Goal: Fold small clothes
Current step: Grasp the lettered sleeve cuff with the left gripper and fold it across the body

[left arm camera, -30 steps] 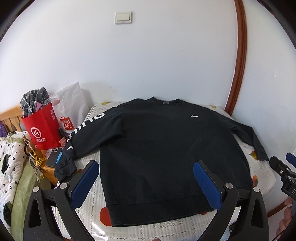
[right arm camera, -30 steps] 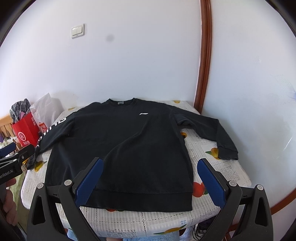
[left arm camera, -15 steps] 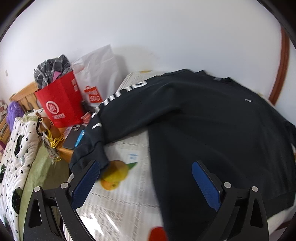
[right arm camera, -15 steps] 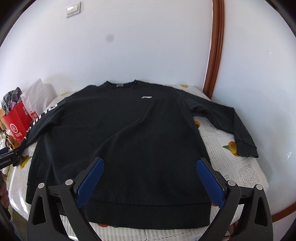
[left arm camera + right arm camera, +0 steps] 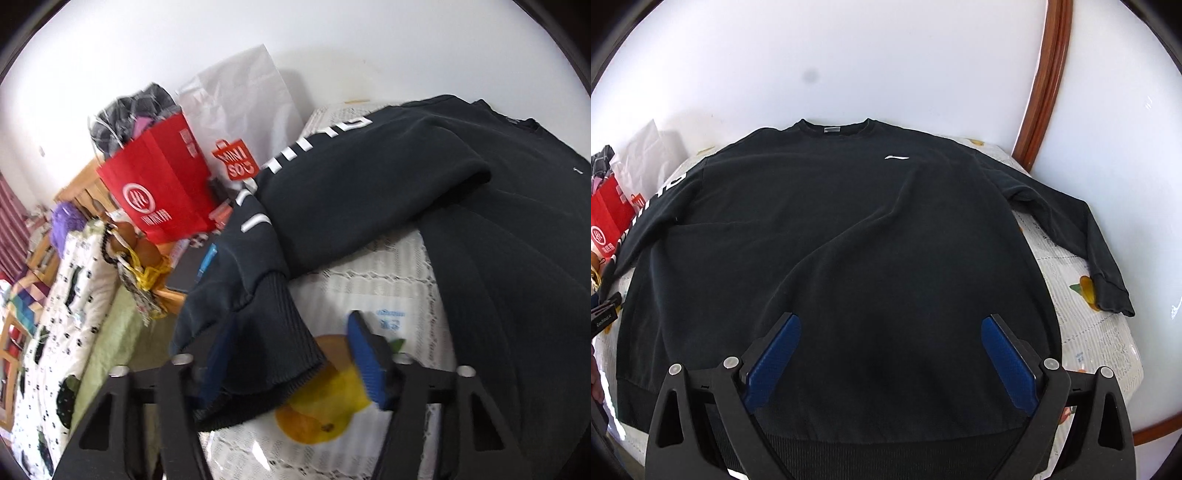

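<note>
The left gripper (image 5: 291,354) has been swung down to the sweatshirt's (image 5: 842,258) lettered sleeve cuff (image 5: 280,332) — its jaws are closing, cuff between them. The right gripper (image 5: 890,362) has been lowered over the hem — kept wide apart.

The sweatshirt (image 5: 849,258) is matt black knit cloth, its cuff (image 5: 280,332) ribbed, at 6 o'clock in the left wrist view. The tablecloth (image 5: 388,273) is white woven cloth with printed fruit. At 10 o'clock the red bag (image 5: 159,184) is smooth paper, the white bag (image 5: 251,107) beside it thin crinkled plastic. The door frame (image 5: 1045,88) is glossy varnished wood
</note>
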A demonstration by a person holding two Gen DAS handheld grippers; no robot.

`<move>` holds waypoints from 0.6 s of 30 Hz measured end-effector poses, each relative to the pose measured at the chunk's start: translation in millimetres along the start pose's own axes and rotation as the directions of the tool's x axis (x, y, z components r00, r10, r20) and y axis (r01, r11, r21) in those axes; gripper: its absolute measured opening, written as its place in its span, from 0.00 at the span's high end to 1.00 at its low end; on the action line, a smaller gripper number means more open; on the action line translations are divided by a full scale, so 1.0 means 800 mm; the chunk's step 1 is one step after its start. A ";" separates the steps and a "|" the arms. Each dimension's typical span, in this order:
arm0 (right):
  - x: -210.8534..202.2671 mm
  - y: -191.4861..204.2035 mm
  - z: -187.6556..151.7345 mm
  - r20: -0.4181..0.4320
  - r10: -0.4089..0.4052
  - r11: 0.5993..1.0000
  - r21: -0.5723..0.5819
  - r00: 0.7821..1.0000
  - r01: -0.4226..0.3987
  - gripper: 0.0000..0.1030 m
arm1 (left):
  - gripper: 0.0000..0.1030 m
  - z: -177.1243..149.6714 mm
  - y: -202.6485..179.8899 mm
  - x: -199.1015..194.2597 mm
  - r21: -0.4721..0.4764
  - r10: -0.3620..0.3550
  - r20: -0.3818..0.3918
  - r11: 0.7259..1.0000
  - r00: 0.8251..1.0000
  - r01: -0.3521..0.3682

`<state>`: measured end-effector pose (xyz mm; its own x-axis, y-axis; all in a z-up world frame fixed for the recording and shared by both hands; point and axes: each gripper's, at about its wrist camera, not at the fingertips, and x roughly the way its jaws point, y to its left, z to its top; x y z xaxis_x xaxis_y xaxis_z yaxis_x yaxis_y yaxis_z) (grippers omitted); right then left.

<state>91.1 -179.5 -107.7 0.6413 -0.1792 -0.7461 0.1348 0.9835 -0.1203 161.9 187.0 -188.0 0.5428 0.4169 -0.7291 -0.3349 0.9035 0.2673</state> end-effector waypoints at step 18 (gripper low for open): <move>-0.015 -0.045 0.036 0.095 0.083 0.996 -0.030 0.992 -0.081 0.06 | 0.94 0.120 -0.034 -0.112 -0.038 -0.272 0.118 0.960 0.955 0.278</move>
<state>100.3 -213.5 -75.1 0.7195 -0.0979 -0.6876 0.0601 0.9951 -0.0788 196.1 134.4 -69.3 0.7000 0.1643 -0.6950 -0.1999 0.9793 0.0301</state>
